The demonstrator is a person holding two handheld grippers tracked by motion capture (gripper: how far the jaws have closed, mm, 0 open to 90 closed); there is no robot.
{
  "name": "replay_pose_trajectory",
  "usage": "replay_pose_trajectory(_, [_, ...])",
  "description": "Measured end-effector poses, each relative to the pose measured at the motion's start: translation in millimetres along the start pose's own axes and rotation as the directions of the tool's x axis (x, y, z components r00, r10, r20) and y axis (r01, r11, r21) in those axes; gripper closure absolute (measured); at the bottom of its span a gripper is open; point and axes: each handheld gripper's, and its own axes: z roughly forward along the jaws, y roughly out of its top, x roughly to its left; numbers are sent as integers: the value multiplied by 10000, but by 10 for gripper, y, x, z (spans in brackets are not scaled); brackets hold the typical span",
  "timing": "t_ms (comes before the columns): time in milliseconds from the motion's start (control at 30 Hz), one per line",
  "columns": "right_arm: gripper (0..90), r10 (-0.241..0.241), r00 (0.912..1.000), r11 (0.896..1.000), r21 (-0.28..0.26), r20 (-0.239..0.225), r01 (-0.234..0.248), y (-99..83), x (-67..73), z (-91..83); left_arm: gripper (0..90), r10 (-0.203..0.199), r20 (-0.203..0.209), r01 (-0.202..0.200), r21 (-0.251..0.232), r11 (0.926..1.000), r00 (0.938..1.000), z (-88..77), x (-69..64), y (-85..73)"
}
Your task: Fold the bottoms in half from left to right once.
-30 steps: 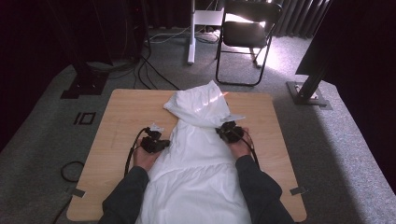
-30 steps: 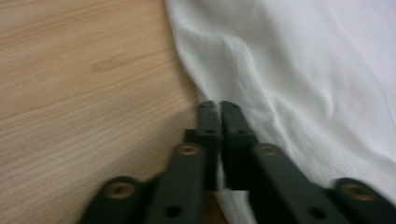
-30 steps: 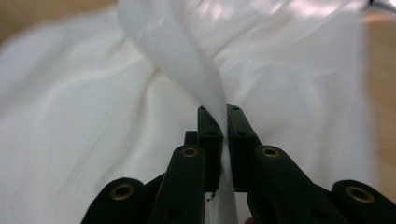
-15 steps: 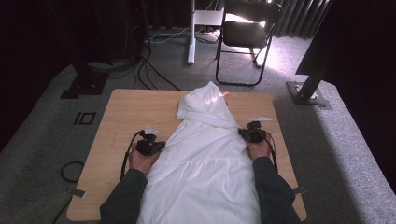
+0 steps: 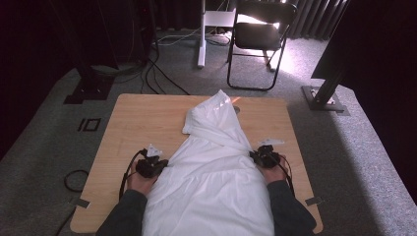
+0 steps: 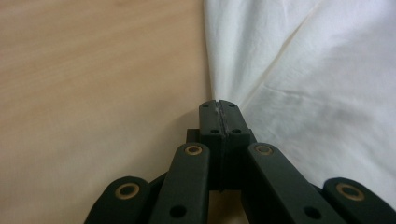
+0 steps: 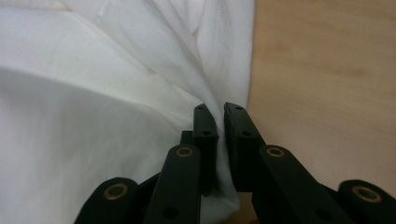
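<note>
White hooded garment [image 5: 211, 182] lies spread on the wooden table [image 5: 137, 123] between both grippers. Left gripper [image 6: 218, 106] is clamped on its edge; the right gripper [image 7: 219, 112] has just been easing open, fabric between its jaws — likely stretching it flat.

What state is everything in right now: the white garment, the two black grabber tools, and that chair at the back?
White garment: spread flat on the wooden table, hood end pointing away from the person, pulled out at both sides.
Left gripper: jaws shut on the garment's edge.
Right gripper: jaws have just been opening slightly, cloth between them, a fold still pinched.
Folding chair: unfolded, standing on the carpet, unoccupied.
</note>
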Motion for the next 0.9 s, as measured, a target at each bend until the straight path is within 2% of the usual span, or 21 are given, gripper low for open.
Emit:
replay_pose_trajectory(67, [834,-95,10000,9999,33,-30,95,-57,38,-56,900,115,54,-115,-17,9999,9999,-46,-47,-56])
replay_pose_trajectory(100, [833,-54,9999,10000,47,-105,54,-120,73,-115,900,230,229,-231,6,9997,9995,-144,-127,-168])
replay_pose_trajectory(133, [834,-84,9997,9999,64,-245,85,-246,145,-231,900,236,293,-236,-18,9997,9993,-190,-171,-224])
replay_pose_trajectory(200, [834,-54,9992,9999,148,-395,60,-358,212,-343,900,329,560,-335,86,9994,9979,-280,-243,-317])
replay_pose_trajectory(300, [834,-64,9985,9996,288,-537,80,-442,271,-434,898,416,721,-429,174,9989,9965,-363,-301,-400])
replay_pose_trajectory(367, [769,-116,9974,9985,533,-704,154,-481,308,-504,749,357,376,-363,141,9992,9987,-388,-288,-406])
replay_pose_trajectory(400, [711,-230,9973,9987,447,-701,262,-475,309,-520,679,195,307,-194,-44,9998,9993,-400,-258,-393])
replay_pose_trajectory(467, [565,-410,9965,9991,-142,-723,400,-403,275,-563,653,-237,149,244,-500,9985,9996,-442,-178,-314])
replay_pose_trajectory(533, [545,-274,9961,9984,-512,-834,232,-286,245,-610,629,-361,85,367,-838,9958,9993,-474,-137,-202])
replay_pose_trajectory(633, [541,-675,9908,9916,-1173,-1170,537,-11,278,-650,618,70,169,-47,-1293,9916,9998,-470,-151,50])
replay_pose_trajectory(667, [564,-775,9888,9903,-1242,-1274,617,54,301,-643,618,348,254,-310,-1359,9902,9991,-432,-179,155])
replay_pose_trajectory(700, [625,-956,9832,9879,-1358,-1556,745,156,345,-613,618,499,345,-448,-1353,9898,9982,-380,-211,231])
replay_pose_trajectory(767, [693,-1284,9724,9845,-1430,-1946,1014,307,449,-529,648,781,589,-706,-1196,9903,9952,-253,-288,326])
replay_pose_trajectory(800, [709,-1492,9678,9824,-1420,-2026,1217,359,499,-490,673,1030,756,-951,-1015,9903,9918,-140,-349,359])
replay_pose_trajectory(867, [704,-2105,9507,9729,-1441,-2279,1809,492,671,-346,703,1223,850,-1170,-654,9910,9888,27,-426,363])
replay_pose_trajectory(900, [704,-2105,9507,9729,-1441,-2279,1809,492,671,-346,706,1223,850,-1170,-654,9910,9888,27,-426,363])
